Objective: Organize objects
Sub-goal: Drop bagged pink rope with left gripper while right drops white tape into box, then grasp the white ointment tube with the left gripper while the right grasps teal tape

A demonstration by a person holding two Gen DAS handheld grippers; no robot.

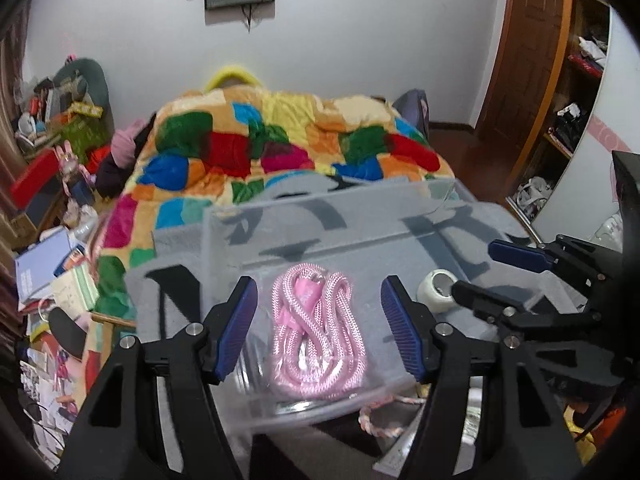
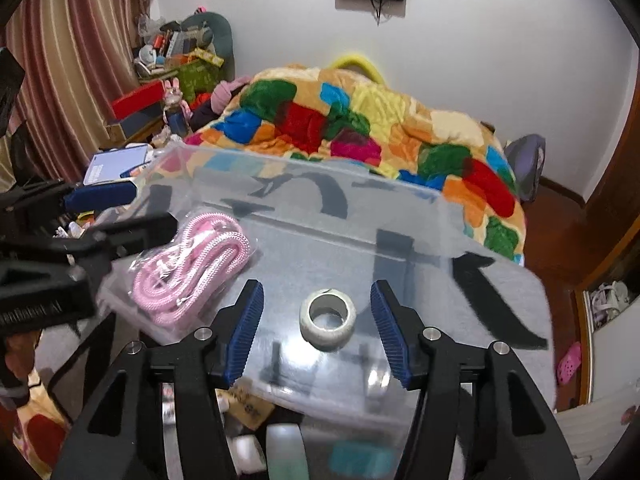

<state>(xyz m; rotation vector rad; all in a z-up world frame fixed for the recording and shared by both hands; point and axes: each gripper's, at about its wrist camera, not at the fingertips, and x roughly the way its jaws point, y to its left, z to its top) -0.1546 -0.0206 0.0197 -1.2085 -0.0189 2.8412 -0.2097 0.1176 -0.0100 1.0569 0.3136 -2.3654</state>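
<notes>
A clear plastic box [image 1: 224,240] [image 2: 400,196] sits on a grey blanket on the bed. Inside it lie a coiled pink rope in a plastic bag [image 1: 316,328] [image 2: 188,268] and a white tape roll [image 1: 438,290] [image 2: 328,318]. My left gripper [image 1: 318,328] is open, its blue pads either side of the pink rope, not touching it. My right gripper [image 2: 318,332] is open, its pads either side of the tape roll with gaps on both sides. The right gripper also shows in the left wrist view [image 1: 496,276], and the left gripper in the right wrist view [image 2: 120,212].
A patchwork quilt [image 1: 280,140] [image 2: 360,120] covers the bed behind the box. Cluttered books and boxes [image 1: 52,264] stand to the left. A wooden door and shelves [image 1: 560,80] are at the right. More small items [image 2: 248,404] lie below the box's near edge.
</notes>
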